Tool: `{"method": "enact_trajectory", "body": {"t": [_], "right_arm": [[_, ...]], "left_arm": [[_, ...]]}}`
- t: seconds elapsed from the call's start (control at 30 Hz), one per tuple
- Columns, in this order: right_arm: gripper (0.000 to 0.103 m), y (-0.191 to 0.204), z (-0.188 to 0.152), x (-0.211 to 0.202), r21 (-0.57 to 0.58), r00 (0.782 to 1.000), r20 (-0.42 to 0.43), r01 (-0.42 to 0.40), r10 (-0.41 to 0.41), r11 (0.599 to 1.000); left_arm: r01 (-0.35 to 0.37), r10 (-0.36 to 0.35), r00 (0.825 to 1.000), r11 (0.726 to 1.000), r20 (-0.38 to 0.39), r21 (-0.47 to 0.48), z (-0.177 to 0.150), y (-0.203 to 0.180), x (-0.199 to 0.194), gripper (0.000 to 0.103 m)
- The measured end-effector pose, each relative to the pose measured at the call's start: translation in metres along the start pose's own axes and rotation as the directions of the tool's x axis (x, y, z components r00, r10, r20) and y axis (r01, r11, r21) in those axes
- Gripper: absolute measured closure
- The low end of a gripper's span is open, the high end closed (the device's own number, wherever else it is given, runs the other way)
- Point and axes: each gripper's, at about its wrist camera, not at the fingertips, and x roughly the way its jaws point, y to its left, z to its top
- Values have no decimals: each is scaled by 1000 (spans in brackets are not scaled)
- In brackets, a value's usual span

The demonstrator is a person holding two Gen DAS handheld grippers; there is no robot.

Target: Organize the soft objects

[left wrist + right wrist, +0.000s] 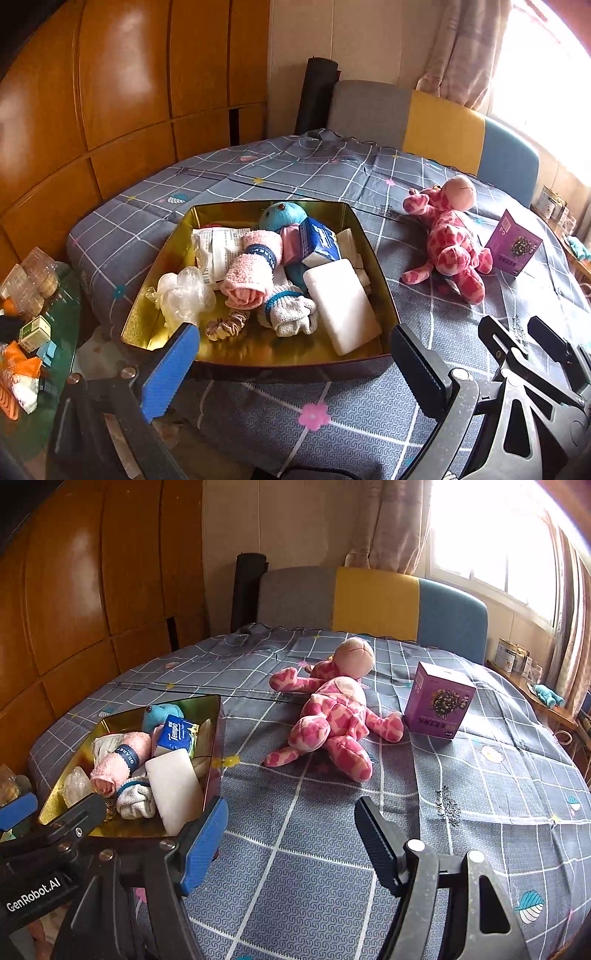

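A gold tin box (147,295) sits on the bed, holding a blue plush (282,218), a rolled pink towel (251,273), white socks (291,314), a tissue pack (319,242), a white block (341,306), a scrunchie (227,328) and a clear bag (184,295). A pink spotted plush (332,716) lies on the bedspread to the right of the box (122,829); it also shows in the left wrist view (448,240). My left gripper (295,369) is open and empty, just before the box's near wall. My right gripper (291,834) is open and empty, short of the pink plush.
A purple carton (439,705) stands right of the pink plush. A grey, yellow and blue headboard (373,602) is behind the bed. A glass side table (40,332) with clutter is at the left. A wooden wardrobe (110,92) stands beyond it.
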Motion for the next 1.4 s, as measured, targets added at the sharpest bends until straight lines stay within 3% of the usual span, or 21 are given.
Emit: {"method": "enact_trajectory", "body": {"t": [1.4], "right_arm": [[31,1,-1,2,6,1000,-10,-6,6,1000]], "left_arm": [[-13,13,1000,1000,-27,1,-1,3,5,0]]}}
